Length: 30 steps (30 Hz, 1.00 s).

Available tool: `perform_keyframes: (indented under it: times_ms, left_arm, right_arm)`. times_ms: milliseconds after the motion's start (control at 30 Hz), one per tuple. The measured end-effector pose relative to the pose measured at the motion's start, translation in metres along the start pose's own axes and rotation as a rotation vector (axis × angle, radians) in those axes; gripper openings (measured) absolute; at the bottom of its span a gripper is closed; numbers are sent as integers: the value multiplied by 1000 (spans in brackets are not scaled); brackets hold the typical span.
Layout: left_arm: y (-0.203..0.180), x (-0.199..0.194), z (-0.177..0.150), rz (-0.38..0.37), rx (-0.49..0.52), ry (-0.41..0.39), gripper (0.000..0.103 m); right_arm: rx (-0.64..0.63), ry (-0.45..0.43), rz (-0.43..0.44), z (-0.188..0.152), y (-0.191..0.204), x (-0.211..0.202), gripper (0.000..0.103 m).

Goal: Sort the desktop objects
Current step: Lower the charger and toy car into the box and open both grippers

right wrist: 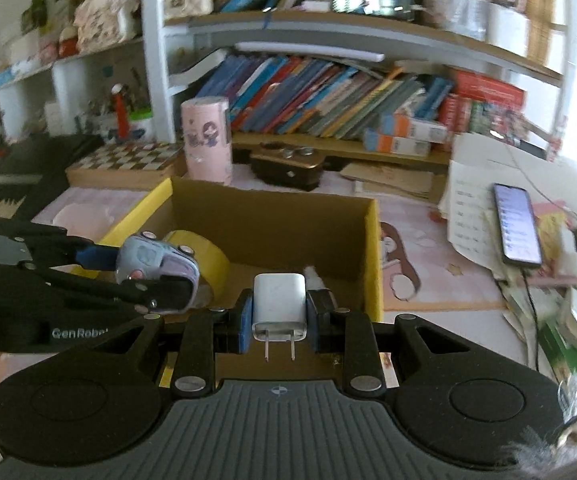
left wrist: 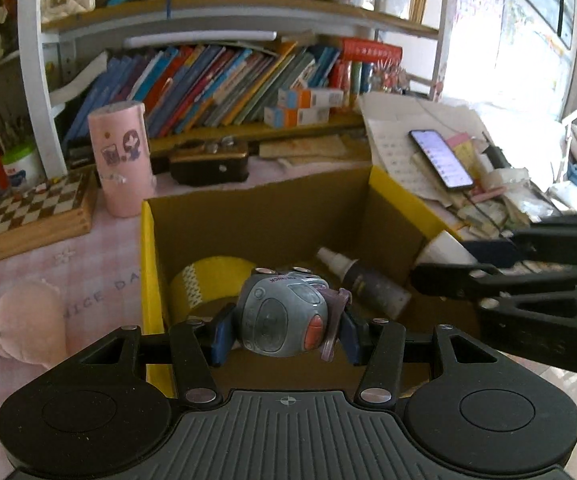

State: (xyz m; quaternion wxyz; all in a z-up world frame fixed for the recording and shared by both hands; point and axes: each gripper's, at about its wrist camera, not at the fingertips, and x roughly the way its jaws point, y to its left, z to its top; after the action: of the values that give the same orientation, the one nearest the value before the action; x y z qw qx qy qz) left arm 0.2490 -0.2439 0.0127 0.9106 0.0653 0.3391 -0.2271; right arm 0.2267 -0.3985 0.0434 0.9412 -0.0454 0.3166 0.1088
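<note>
At lower centre of the frame, the cardboard box (left wrist: 256, 216) already holds a tape roll (left wrist: 208, 280) and spray bottle (left wrist: 358, 276). Poised over it, the left gripper (left wrist: 284, 330) clamps a grey toy car (left wrist: 284, 316) and the right gripper (right wrist: 278, 312) pinches a white charger (right wrist: 279, 300); both await dropping, while the pink plush (left wrist: 28, 320) at lower left looks unsorted.

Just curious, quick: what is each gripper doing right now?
Left gripper: closed on a grey toy car.
Right gripper: closed on a white charger plug.

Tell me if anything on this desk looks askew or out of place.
Mostly the paper pile right of the cardboard box: loose sheets lie crooked and overlapping, with a lit phone resting slantwise on top. On the shelf behind, the books lean heavily sideways rather than standing upright. Nothing looks spilled or broken.
</note>
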Motion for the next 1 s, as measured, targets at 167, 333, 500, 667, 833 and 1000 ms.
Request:
perform_keyframes:
  times_ms: [167, 333, 500, 667, 833, 1000]
  left_arm:
    - [1, 11, -3, -6, -1, 54, 51]
    - [-3, 14, -6, 1, 47, 73, 51]
    - [-5, 15, -6, 5, 67, 77, 51]
    - [-6, 17, -6, 23, 81, 74, 51]
    - [0, 12, -7, 24, 55, 58, 61]
    - [1, 0, -10, 34, 45, 11, 69]
  right_arm:
    - [-124, 96, 44, 12, -1, 38, 25]
    - [-238, 186, 76, 19, 0, 71, 25]
    - [-388, 259, 105, 23, 11, 96, 25]
    - [-488, 338, 150, 21, 22, 116, 25]
    - [-469, 409, 180, 20, 20, 129, 25]
    - [-462, 409, 183, 21, 20, 128, 27]
